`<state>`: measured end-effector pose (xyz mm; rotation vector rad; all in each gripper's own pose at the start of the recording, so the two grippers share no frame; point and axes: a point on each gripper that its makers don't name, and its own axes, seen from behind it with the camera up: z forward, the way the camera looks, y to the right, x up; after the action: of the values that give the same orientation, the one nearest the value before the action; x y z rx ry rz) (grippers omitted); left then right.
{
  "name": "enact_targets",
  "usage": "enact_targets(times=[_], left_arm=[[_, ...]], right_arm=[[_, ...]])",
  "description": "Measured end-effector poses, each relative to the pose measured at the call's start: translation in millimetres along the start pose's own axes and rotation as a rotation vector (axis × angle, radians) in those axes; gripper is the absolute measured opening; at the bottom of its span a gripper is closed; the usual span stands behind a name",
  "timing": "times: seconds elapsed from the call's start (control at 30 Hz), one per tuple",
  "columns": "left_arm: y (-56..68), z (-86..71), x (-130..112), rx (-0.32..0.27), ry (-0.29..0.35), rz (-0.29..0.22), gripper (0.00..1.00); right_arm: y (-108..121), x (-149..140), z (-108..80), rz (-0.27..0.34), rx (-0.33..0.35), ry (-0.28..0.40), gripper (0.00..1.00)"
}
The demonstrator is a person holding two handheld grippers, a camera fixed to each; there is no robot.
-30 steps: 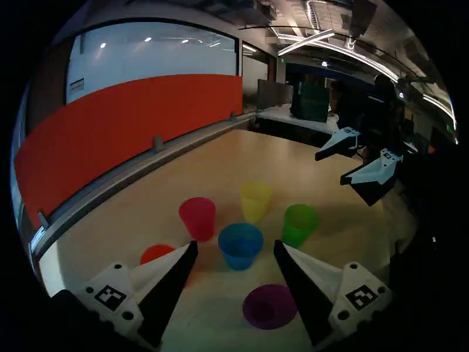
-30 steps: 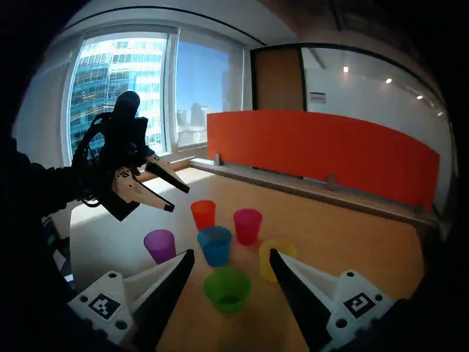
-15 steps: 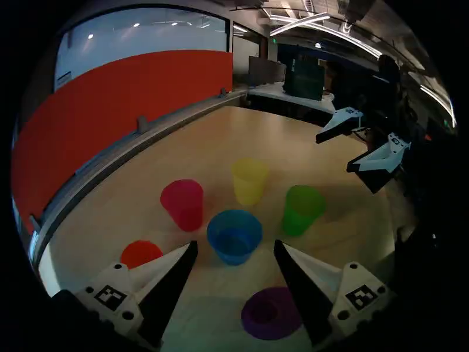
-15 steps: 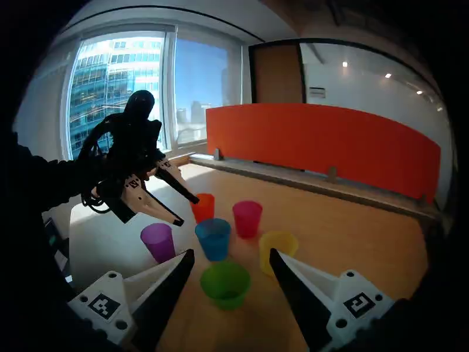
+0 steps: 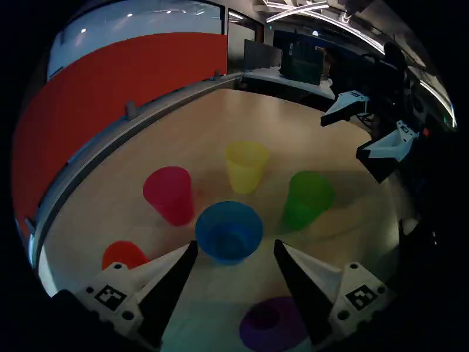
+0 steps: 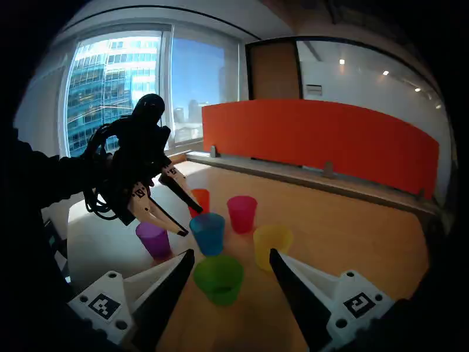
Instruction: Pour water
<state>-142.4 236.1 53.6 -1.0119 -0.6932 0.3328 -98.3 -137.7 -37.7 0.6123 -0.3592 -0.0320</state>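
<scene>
Six coloured cups [image 5: 228,232]; one table [image 5: 281,135]

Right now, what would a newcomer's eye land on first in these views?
Six bright cups cluster on the wooden table: the blue cup in the middle, ringed by the pink cup, yellow cup, green cup, orange cup and purple cup. The left gripper hangs open with the blue cup framed between its fingers; the right gripper, open too, faces the green cup. Behind them, the long orange partition and the sunlit window stand out.
</scene>
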Motion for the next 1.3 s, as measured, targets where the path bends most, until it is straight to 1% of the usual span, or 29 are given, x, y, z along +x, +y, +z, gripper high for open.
enact_targets(times=[0.37,0.63,0.77,1.0,1.17,1.3], left_arm=[[-4.0,14.2,-5,0.004,-0.019,0.000,0.97],[-4.6,24.6,-6,0.005,-0.022,0.010,0.97],[-5.7,28.3,-6,0.007,-0.021,0.009,0.97],[-9.1,32.3,-4,0.014,-0.009,-0.008,0.97],[-11.4,34.7,-4,0.027,-0.008,-0.005,0.97],[-11.6,37.5,-2,0.033,-0.005,-0.008,0.94]], right_arm=[[4,0,2.5,0.007,-0.003,0.002,0.99],[5,-1,4.1,0.006,-0.004,-0.002,0.99],[5,-2,4.8,0.009,-0.005,-0.004,0.99],[8,-3,5.7,0.016,-0.008,-0.005,0.99],[10,-1,6.1,0.021,-0.011,-0.003,0.99],[10,-2,6.0,0.023,-0.009,-0.002,0.99]])
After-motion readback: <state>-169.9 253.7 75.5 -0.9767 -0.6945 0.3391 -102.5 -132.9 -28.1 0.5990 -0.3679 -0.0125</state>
